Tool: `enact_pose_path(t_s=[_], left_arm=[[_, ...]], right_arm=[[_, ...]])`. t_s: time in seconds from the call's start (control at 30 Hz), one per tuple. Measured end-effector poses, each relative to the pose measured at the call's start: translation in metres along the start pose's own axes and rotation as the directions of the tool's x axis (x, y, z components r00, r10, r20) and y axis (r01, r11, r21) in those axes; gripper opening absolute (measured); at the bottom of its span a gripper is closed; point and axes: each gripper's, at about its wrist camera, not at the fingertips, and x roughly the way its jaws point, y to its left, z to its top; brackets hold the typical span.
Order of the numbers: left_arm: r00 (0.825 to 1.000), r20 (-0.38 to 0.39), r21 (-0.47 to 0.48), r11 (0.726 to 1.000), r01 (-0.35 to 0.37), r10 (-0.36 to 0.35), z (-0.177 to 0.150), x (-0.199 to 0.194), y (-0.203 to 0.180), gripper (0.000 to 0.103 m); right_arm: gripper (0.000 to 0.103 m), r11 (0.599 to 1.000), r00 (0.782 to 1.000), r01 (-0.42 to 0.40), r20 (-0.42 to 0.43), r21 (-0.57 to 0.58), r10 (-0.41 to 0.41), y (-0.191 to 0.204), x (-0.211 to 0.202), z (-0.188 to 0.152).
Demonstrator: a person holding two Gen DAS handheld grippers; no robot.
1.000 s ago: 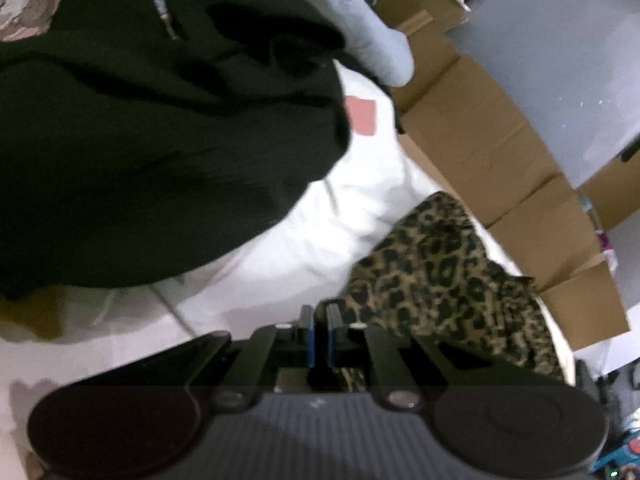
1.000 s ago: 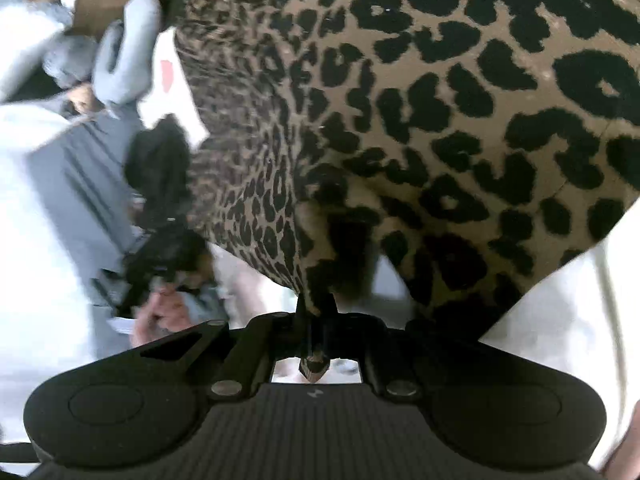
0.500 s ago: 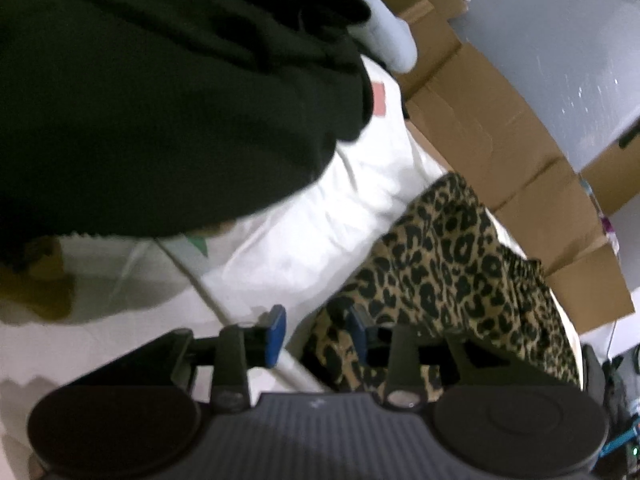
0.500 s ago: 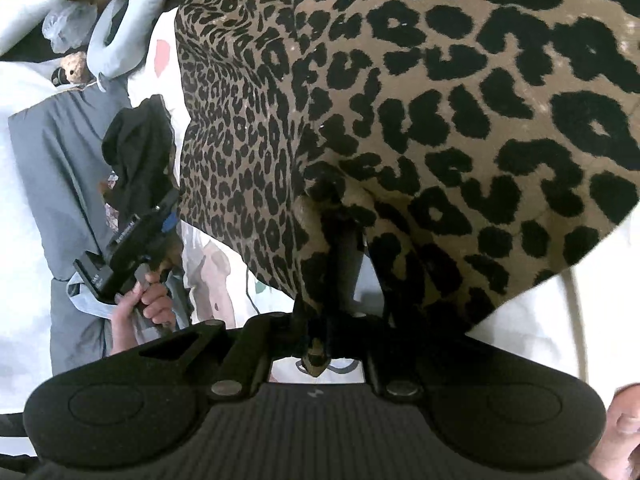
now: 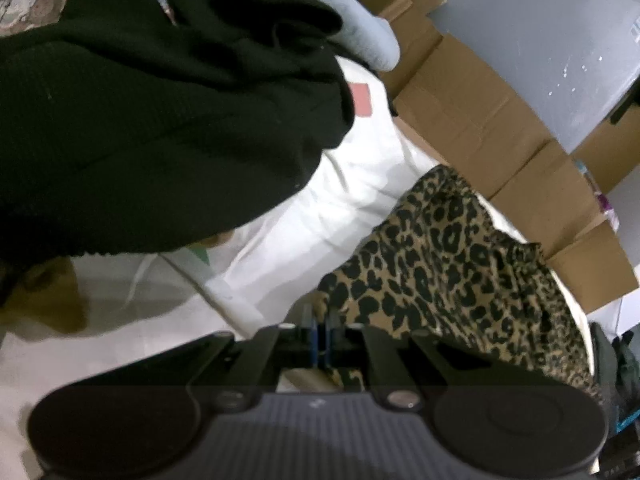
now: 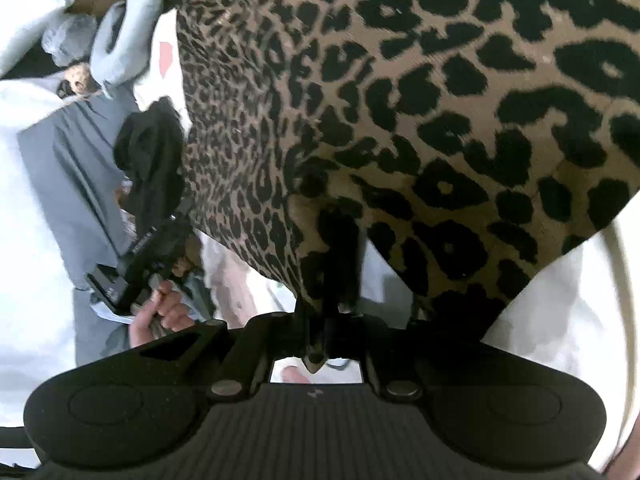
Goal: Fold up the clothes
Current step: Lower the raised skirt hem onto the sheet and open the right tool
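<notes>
Both grippers clamp the leopard-print garment (image 6: pixel 400 120): the left gripper (image 5: pixel 320 320) pinches its near edge, the right gripper (image 6: pixel 340 280) a hanging corner (above the white bedding (image 5: pixel 360 168)). Keeping the edge taut should help.

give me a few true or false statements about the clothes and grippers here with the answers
1. The right gripper is shut on the leopard print garment. True.
2. The left gripper stands wide open above the white bedding. False: its fingers are together, pinching the leopard garment's edge.
3. A black garment lies on the bedding to the left of the leopard one in the left wrist view. True.
4. The cardboard boxes are stacked on top of the black garment. False: they stand beyond the bed's far edge.
</notes>
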Motion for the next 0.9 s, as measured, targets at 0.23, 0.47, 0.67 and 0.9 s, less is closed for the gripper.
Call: enact_pose_path(t_s=[0.23,0.47,0.67,0.9], left_arm=[[0.999,-0.018,-0.006,0.999,-0.05,0.049,-0.006,0.015,0.001,0.004],[0.996,0.003,0.007,0.996,-0.093,0.093,0.002,0.002,-0.007,0.014],[0.994,0.034,-0.001,0.995,-0.103,0.103,0.004,-0.014,-0.011,0.014],[0.994,0.04,0.023,0.995,-0.099,0.098,0.002,-0.019,-0.029,0.02]], right_arm=[[0.006,0.997,0.999,0.047,-0.02,-0.057,-0.049,0.002,0.008,-0.003],[0.036,0.993,0.997,0.057,-0.039,-0.104,-0.062,0.013,-0.018,-0.011],[0.04,0.995,0.999,0.053,0.014,-0.082,-0.052,0.008,-0.057,-0.012],[0.04,0.997,0.992,0.08,0.097,-0.002,-0.08,-0.014,-0.087,-0.005]])
